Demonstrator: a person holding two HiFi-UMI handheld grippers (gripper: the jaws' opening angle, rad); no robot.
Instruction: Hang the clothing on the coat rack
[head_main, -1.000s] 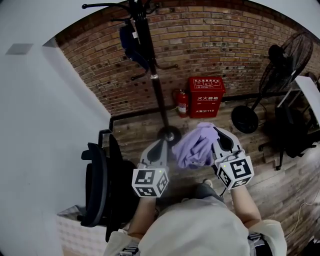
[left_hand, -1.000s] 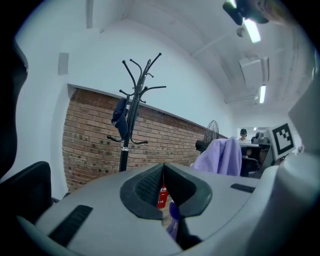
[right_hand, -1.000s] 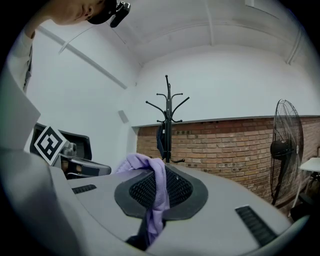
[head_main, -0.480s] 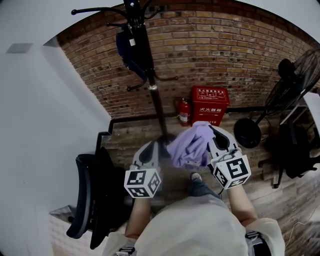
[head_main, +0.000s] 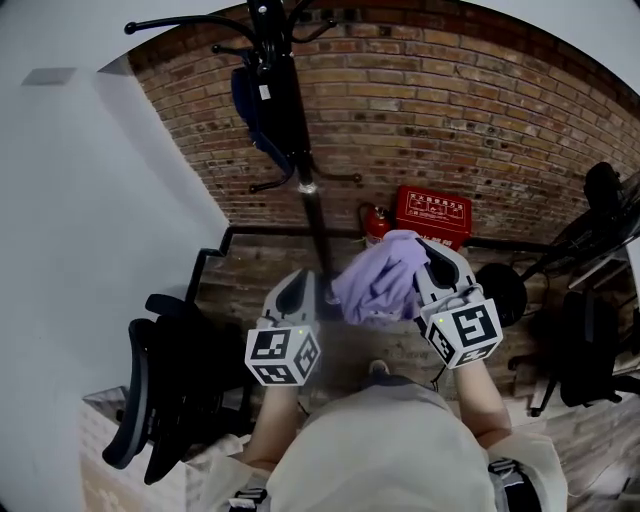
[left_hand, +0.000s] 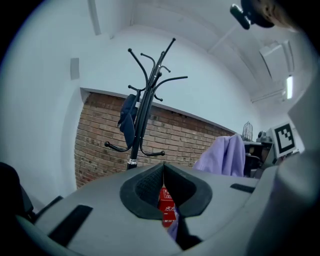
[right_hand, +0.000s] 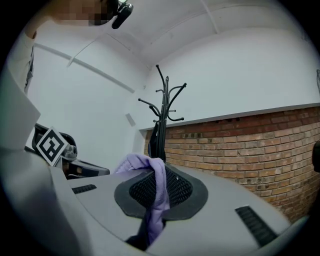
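Our right gripper (head_main: 426, 250) pinches just one fold of the bunched purple clothing (head_main: 375, 285), held short of the rack (head_main: 300, 160) beside our closed, seemingly empty left gripper (left_hand: 163, 172), so it may slip free or miss a hook.

Soft cloth garment (head_main: 375, 285), rough matt brick wall (head_main: 450, 130)

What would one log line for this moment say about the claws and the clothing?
right claw: shut on purple garment | left claw: shut | coat rack: ahead, dark garment on it
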